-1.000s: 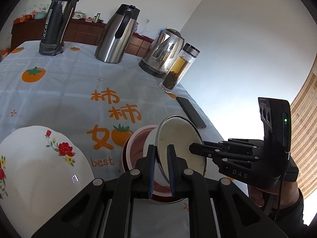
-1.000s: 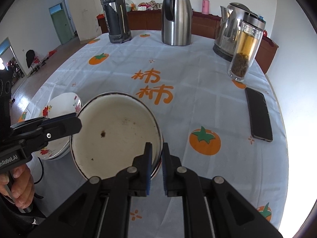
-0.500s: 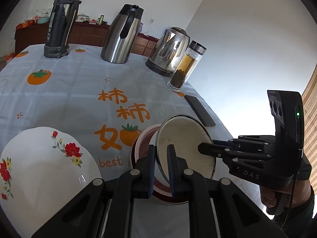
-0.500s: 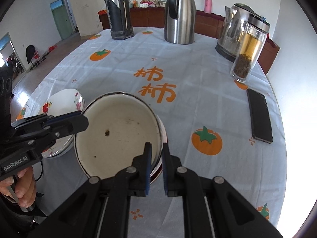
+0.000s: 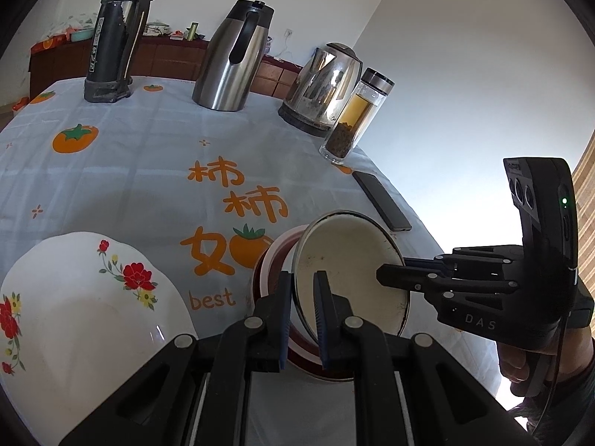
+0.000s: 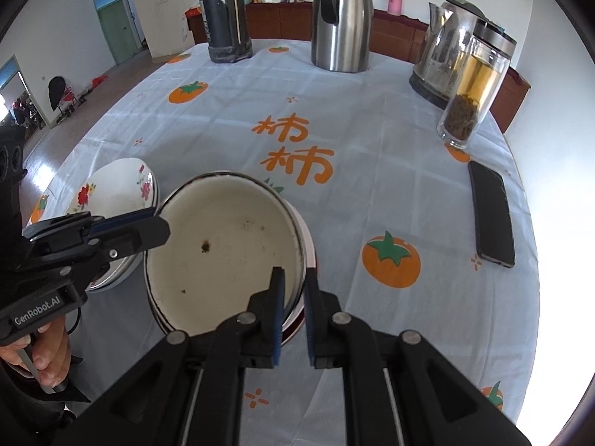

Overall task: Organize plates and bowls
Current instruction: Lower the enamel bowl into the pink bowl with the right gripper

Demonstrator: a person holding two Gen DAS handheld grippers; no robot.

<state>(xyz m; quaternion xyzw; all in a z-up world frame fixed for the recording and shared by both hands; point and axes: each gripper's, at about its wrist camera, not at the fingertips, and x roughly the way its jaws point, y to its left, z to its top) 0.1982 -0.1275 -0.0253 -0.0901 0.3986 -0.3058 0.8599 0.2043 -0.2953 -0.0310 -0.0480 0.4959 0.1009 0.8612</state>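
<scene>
Over the red-rimmed bowl (image 5: 276,260) on the worktop (image 6: 372,200), beside my flowered plates (image 6: 111,193), I hold the cream enamel bowl (image 6: 223,245) tilted, my left tongs (image 5: 301,290) and right tongs (image 6: 294,286) each clamped on its rim.

The tablecloth (image 6: 372,119) was pale blue, printed with orange persimmons, green leaves and orange lettering. The bowl (image 6: 223,245) was cream inside with dark specks and a dark rim; the bowl under it (image 5: 271,260) was red and white. The plate (image 5: 74,297) was white with red flowers, yellow blooms and green leaves. The phone (image 6: 491,212) was black. The flask (image 6: 342,18) was silver with a black handle, the kettle (image 5: 319,89) shiny silver. The bottle (image 6: 472,89) held amber tea over dark leaves. Both grippers (image 5: 299,312) (image 6: 293,308) were black with blue pads.
</scene>
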